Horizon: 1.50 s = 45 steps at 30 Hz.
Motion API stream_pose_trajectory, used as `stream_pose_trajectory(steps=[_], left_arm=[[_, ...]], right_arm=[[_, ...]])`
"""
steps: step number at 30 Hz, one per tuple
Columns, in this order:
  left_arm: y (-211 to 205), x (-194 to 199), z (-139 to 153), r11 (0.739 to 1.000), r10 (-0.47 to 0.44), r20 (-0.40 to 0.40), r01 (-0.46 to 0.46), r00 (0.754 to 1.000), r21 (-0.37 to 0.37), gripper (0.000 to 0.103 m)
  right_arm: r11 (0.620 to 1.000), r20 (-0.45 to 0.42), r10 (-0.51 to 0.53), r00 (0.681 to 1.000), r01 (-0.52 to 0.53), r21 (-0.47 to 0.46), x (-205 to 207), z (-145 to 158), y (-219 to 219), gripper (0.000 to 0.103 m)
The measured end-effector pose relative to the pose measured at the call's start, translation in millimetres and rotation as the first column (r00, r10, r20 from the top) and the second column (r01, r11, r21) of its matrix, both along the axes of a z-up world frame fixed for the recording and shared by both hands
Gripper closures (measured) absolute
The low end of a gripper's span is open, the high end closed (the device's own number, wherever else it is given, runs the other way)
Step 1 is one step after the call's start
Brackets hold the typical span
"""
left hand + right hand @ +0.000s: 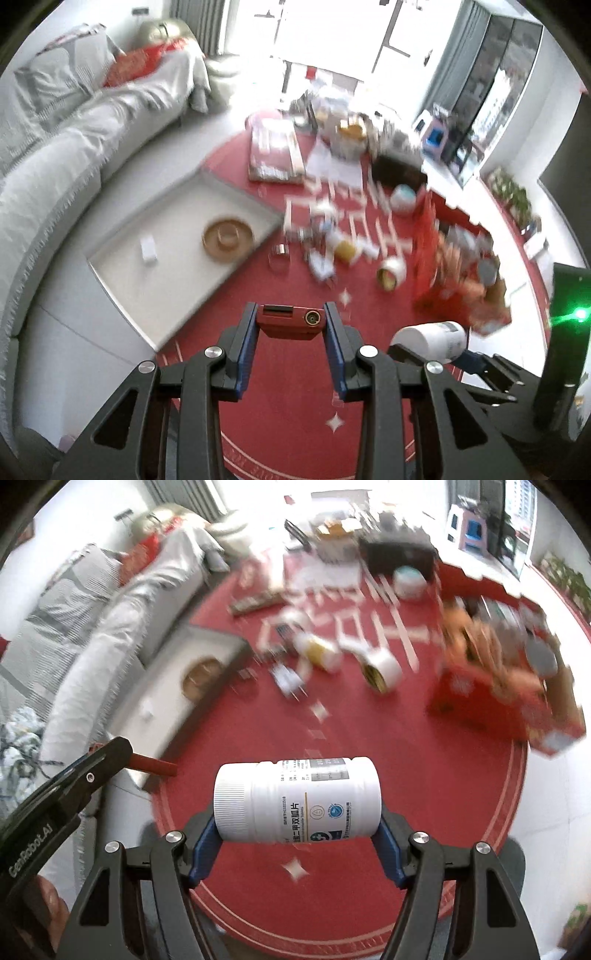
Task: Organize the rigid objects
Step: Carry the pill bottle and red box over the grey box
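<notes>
My left gripper (290, 321) is shut on a small flat red box (290, 320) with a round gold port on its end, held above the red rug. My right gripper (297, 825) is shut on a white pill bottle (297, 800) that lies sideways between the pads, ribbed cap to the left. The same pill bottle (430, 340) shows at the lower right of the left wrist view. The red box (149, 763) and the left gripper's finger (92, 766) appear at the left of the right wrist view.
A round red rug (388, 746) carries scattered clutter: a tape roll (382, 672), a yellow-labelled jar (320, 653), white strips, a red box of goods (491, 698). A grey tray (177, 236) holds a wooden ring dish (227, 240). A grey sofa (55, 147) runs along the left.
</notes>
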<state>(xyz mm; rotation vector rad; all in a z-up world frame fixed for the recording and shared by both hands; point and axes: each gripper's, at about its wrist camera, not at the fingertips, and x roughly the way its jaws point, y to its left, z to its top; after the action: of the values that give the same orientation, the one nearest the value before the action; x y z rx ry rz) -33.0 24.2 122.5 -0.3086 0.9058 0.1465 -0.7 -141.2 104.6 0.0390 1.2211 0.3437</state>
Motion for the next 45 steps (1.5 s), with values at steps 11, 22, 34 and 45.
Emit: stream_pose_trajectory(steps=[11, 22, 34, 45], left_arm=[[56.0, 17.2, 71.0, 0.989, 0.148, 0.115, -0.146, 0.982, -0.025, 0.066], [115.8, 46.0, 46.9, 0.943, 0.317, 0.078, -0.323, 0.945, 0.083, 0.066], [170.4, 76.3, -58.1, 0.905, 0.424, -0.134, -0.413, 0.896, 0.104, 0.066], [193.1, 84.6, -105.2, 0.894, 0.449, -0.221, -0.437, 0.866, 0.103, 0.066]], right_arm=[[0.99, 0.157, 0.084, 0.984, -0.1, 0.1, 54.6, 80.0, 68.9, 0.031], [0.982, 0.235, 0.144, 0.961, -0.168, 0.082, 98.2, 106.6, 120.8, 0.031], [0.97, 0.123, 0.242, 0.963, -0.242, -0.012, 134.3, 35.5, 191.4, 0.031], [0.953, 0.026, 0.3, 0.954, -0.298, -0.056, 146.1, -22.1, 234.3, 0.031]])
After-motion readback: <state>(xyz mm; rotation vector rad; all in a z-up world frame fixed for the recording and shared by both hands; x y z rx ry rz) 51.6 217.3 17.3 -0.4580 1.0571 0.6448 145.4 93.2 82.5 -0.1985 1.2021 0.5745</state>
